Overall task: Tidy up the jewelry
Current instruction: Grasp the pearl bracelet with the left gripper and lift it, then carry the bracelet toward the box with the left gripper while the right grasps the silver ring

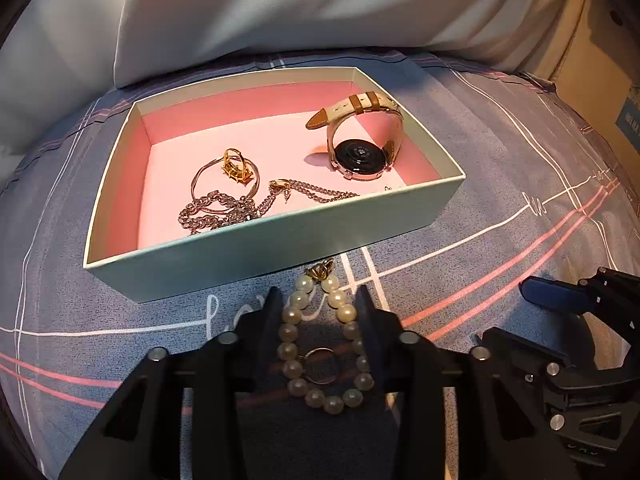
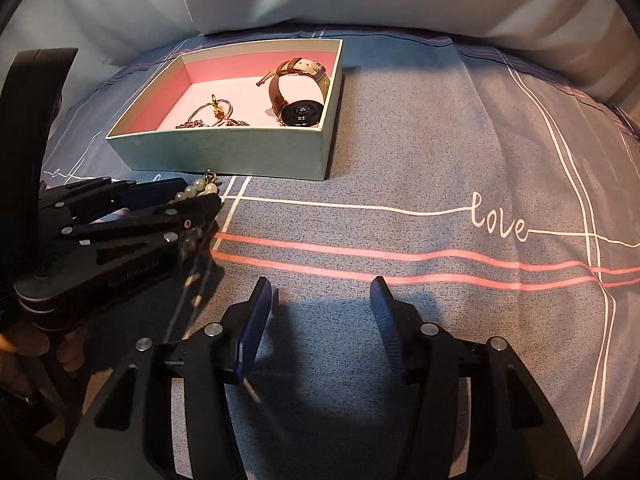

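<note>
A bed sheet (image 2: 420, 160) of soft grey-blue woven cloth covers the bed, crossed by thin white lines and salmon-pink stripes, with a looping white "love" written into one line. Behind it lies a smooth white pillow (image 1: 248, 12). On the sheet sits a shallow rectangular cardboard box (image 1: 256, 256), pale mint outside and matte pink inside. In its right part a watch (image 1: 362, 148) stands on edge, its round glossy black case down and its cream and tan leather strap curling above. In the left part lie a thin round metal bangle (image 1: 200, 184), a chunky silver curb-link chain (image 1: 224, 210) and a small gold ring (image 1: 236, 166) (its top looks crown-shaped).

Just in front of the box, on the sheet, lies a pearl bracelet (image 1: 292, 336): round creamy beads in a long loop with a gold clasp at the box end. The left claw (image 1: 320, 300), hard black plastic, straddles it, with both fingers flanking the loop close to the beads; whether the pads press on them I cannot tell. The right claw (image 2: 320, 300), with ribbed blue pads, stands apart over bare sheet, holding nothing.
</note>
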`<state>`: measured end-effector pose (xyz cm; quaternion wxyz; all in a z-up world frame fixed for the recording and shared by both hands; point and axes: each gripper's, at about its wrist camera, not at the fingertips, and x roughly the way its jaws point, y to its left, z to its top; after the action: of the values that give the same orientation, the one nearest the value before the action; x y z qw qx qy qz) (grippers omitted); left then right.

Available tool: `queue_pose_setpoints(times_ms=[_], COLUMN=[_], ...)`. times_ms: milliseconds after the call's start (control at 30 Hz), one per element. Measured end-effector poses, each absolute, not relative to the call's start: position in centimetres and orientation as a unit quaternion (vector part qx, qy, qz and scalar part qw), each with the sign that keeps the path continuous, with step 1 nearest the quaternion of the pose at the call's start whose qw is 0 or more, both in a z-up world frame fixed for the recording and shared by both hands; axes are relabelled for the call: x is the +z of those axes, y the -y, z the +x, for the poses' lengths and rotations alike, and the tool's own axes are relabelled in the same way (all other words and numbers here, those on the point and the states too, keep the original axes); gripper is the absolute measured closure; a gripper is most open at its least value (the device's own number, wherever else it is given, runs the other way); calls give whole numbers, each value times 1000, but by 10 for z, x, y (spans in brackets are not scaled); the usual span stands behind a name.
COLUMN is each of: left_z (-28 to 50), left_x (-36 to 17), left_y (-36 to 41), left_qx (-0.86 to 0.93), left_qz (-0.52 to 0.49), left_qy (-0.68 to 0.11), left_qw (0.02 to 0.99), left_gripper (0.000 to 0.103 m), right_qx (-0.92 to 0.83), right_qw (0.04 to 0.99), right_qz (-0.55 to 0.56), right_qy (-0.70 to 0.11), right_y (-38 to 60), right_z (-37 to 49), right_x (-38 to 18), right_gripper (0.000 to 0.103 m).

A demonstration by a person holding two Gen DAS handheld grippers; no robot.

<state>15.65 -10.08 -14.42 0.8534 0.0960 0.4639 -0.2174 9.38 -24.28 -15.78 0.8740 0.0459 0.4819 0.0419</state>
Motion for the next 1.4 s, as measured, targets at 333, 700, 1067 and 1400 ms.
queue_pose_setpoints(times_ms=[333,700,1067,1400], left_z=[155,146,140,136], left_x=[-104,-94,-63,-78], left_y=[45,24,14,16], left_qx=[-227,-220,-208,-195], left_qz=[-4,-34,-45,-37], left_qy=[-446,-441,-415,-432], left_qw=[866,869,885,880], left_gripper=[94,94,94,94], right_qx=[101,152,176,182], right_qw=[870,872,882,880], right_qz=[9,-15,5,16], right_qy=[-482,-465,-437,-439], right_y=[189,146,133,139], right_z=[102,112,130,128], right_x=[-162,-163,-166,-165], right_gripper=[51,51,49,49])
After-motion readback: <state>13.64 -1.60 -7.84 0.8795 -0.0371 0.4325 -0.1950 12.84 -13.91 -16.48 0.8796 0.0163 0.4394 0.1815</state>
